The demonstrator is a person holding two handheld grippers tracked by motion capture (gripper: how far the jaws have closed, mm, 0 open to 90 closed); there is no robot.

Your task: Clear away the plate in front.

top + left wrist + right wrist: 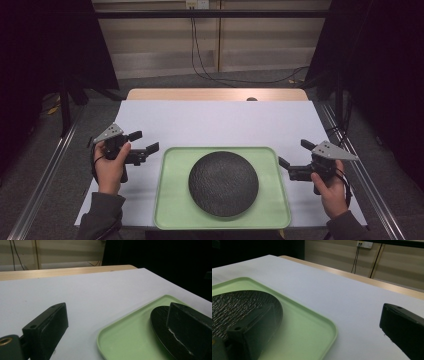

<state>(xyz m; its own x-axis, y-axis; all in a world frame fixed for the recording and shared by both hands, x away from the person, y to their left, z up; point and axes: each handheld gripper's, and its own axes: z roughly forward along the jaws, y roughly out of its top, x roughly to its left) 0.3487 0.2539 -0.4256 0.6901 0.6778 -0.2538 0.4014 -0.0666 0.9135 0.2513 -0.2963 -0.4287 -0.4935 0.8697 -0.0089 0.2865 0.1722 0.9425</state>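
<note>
Tray point(170, 210), pale green with a raised rim, lies at the 6 o'clock edge of the white table point(220, 122) in the high view and bears 1 round black plate point(223, 183) with a rough, pebbled face. That plate sits at the middle of the tray, clear of the rim on every side. A wooden strip of the table shows at 12 o'clock beyond the white sheet.

At 9 o'clock of the tray the left gripper point(143, 141) is held in a hand point(111, 167), its 2 jaws spread wide and aimed toward 3 o'clock, with nothing between them. In the left gripper view one jaw overlaps the plate point(160, 327) and the tray point(125, 340) lies between the jaws.

At 3 o'clock of the tray the right gripper point(296, 154) is held in the other hand point(331, 192), its 2 jaws likewise spread wide, pointing toward 9 o'clock, just off the tray's rim. In the right gripper view the tray's corner point(322, 327) lies between the jaws.
</note>
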